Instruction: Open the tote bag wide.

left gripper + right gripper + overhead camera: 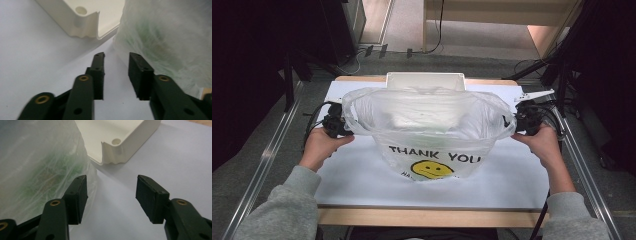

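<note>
The plastic bag (432,135) stands in front of the white tray (425,81), between both grippers. The left gripper (116,72) sits at the bag's left handle, jaws partly spread with nothing between them. The right gripper (112,195) sits at the bag's right handle, jaws wider apart, gap likewise bare.

Even overhead light; dark surroundings; close views soft, slightly blurred.
</note>
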`<action>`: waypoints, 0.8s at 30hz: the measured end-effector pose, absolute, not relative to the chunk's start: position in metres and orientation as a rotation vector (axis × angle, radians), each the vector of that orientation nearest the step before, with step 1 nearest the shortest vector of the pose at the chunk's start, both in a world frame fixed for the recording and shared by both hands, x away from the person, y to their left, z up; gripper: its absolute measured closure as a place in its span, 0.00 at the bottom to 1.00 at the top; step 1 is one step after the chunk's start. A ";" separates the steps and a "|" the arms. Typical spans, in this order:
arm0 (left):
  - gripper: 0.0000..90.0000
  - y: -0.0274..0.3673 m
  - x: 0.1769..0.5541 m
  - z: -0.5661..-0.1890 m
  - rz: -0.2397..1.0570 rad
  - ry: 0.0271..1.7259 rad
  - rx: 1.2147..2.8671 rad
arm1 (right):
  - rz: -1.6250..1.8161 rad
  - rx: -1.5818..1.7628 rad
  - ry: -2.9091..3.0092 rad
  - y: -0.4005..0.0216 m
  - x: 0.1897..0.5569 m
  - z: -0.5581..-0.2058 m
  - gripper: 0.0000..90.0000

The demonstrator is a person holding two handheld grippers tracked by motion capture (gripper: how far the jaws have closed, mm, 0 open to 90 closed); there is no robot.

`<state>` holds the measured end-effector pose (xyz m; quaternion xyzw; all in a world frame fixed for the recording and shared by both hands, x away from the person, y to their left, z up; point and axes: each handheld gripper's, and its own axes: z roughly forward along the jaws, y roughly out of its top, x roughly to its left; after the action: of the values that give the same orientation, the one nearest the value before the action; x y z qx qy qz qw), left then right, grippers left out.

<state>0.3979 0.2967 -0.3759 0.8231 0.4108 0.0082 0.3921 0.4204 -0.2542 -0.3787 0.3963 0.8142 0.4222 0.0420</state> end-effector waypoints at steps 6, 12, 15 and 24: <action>0.90 0.296 0.406 -0.354 -0.004 0.997 2.118 | 1.275 1.173 2.509 -0.253 0.429 -0.350 0.62; 0.83 0.298 0.415 -0.331 -0.034 0.961 2.125 | 1.302 1.116 2.499 -0.251 0.433 -0.318 0.60; 0.76 0.301 0.418 -0.323 -0.040 0.968 2.106 | 1.287 1.117 2.496 -0.249 0.435 -0.308 0.59; 0.56 0.305 0.429 -0.291 0.011 0.947 2.108 | 1.328 1.051 2.506 -0.237 0.437 -0.273 0.58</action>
<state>0.4290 0.3050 -0.2909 0.8346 0.3751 0.0043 0.4033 0.4366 -0.2375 -0.2727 0.3470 0.8271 0.4382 0.0586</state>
